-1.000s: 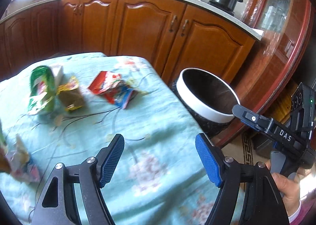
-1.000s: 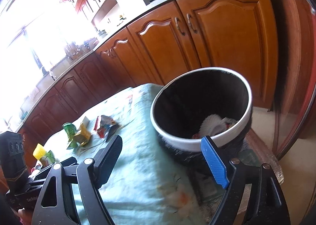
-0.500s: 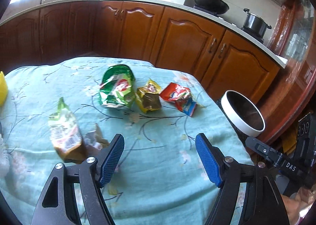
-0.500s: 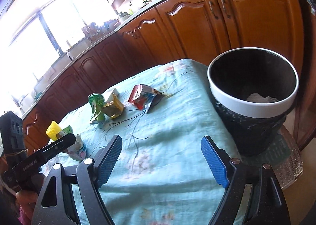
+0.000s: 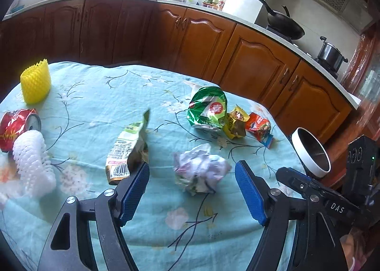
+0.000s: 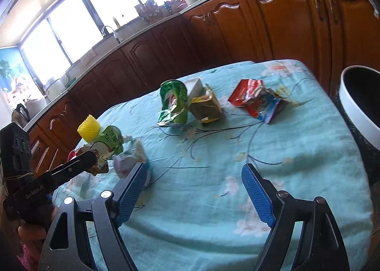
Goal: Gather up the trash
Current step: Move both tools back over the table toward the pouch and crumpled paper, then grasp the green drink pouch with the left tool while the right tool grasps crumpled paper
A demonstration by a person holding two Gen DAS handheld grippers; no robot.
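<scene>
Your view has swung from the bin (image 5: 311,152) back over the surface (image 5: 95,95), so another pickup begins. Your left gripper (image 5: 192,187), jaws spread, now frames the crumpled paper (image 5: 200,171); your right gripper (image 6: 193,190) hangs spread, empty.

Bare cloth (image 5: 180,225) before left gripper (image 5: 192,190); crumpled wrapper (image 5: 200,172) ahead, pouch (image 5: 127,152) apparently touching left finger.

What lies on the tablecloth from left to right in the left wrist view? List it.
Crushed red can → yellow foam net → tan barcode pouch → crumpled paper ball → yellow-brown wrapper → red snack wrapper → white-rimmed trash bin, off the table's right edge.
</scene>
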